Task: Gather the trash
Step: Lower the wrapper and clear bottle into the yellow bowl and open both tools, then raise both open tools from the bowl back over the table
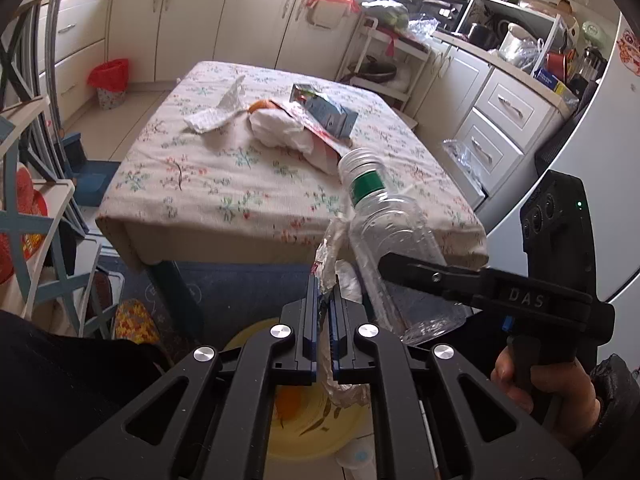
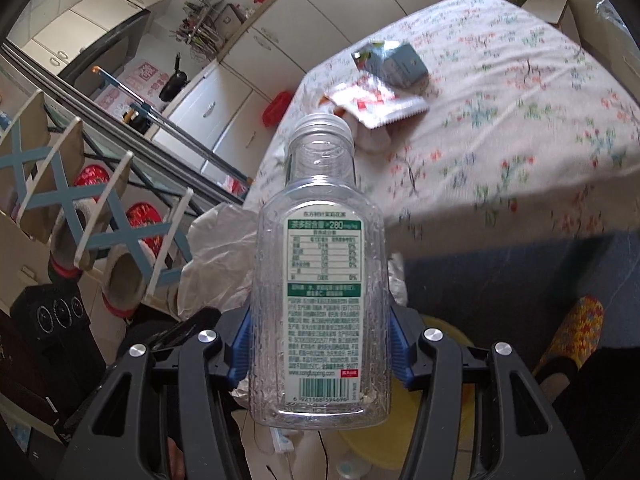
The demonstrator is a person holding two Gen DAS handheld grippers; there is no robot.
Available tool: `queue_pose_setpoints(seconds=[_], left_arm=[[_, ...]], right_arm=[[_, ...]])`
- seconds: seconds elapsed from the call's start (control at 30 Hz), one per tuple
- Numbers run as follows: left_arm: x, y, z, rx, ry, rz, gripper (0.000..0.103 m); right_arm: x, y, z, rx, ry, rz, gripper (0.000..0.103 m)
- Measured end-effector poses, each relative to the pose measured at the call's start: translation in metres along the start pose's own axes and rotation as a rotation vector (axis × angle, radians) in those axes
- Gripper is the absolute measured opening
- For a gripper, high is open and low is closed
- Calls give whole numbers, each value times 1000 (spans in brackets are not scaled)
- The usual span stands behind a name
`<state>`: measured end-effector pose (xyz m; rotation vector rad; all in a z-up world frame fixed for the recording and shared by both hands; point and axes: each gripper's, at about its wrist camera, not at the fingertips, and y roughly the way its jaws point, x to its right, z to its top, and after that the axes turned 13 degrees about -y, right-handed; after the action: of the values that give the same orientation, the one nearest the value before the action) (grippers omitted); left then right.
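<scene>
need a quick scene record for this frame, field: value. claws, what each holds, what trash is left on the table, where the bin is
left claw: shut on a crumpled clear plastic wrapper
right claw: shut on an empty clear plastic bottle, no cap, neck pointing away from the claw
table: floral cloth; still holds a blue carton, a white bag, crumpled paper and a red-and-white snack packet
below claws: yellow basin, orange scraps inside
bin: small bin with a red liner on the floor by the cabinets, beyond the table
</scene>
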<state>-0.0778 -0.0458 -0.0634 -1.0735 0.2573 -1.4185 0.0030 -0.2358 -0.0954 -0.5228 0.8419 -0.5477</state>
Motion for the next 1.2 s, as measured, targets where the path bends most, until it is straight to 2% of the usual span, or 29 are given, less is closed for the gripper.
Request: queue_pose_setpoints(seconds=[0.33,0.47,0.5,0.57,0.67,0.77,0.9,1.0,1.2], left_arm=[[4,8,-27,-96,35,35,5],[2,13,-32,-135,32,55,10],[1,14,-32,-141,28,61,12],[-2,14,-31,-140,13,69,27],[-5,12,-29,-122,-2,82,42],[-6,9,-27,-99,-7,97,51],[-6,4,-23,-47,-6,134,65],[-6,0,-21,-11,-11,156,73],[-8,-7,-18,46,-12,183,78]], right_arm=[[-11,19,-34,-126,8,-18,54],[-10,26,-44,-185,23,-48,54],[-8,29,-47,-205,34,-53,54],[-5,34,-51,-245,49,-66,55],[1,40,-56,-284,79,-74,58],[3,37,-56,-274,86,-79,63],[5,33,-56,-246,89,-76,64],[6,29,-54,-218,90,-74,65],[0,24,-47,-168,61,-104,68]])
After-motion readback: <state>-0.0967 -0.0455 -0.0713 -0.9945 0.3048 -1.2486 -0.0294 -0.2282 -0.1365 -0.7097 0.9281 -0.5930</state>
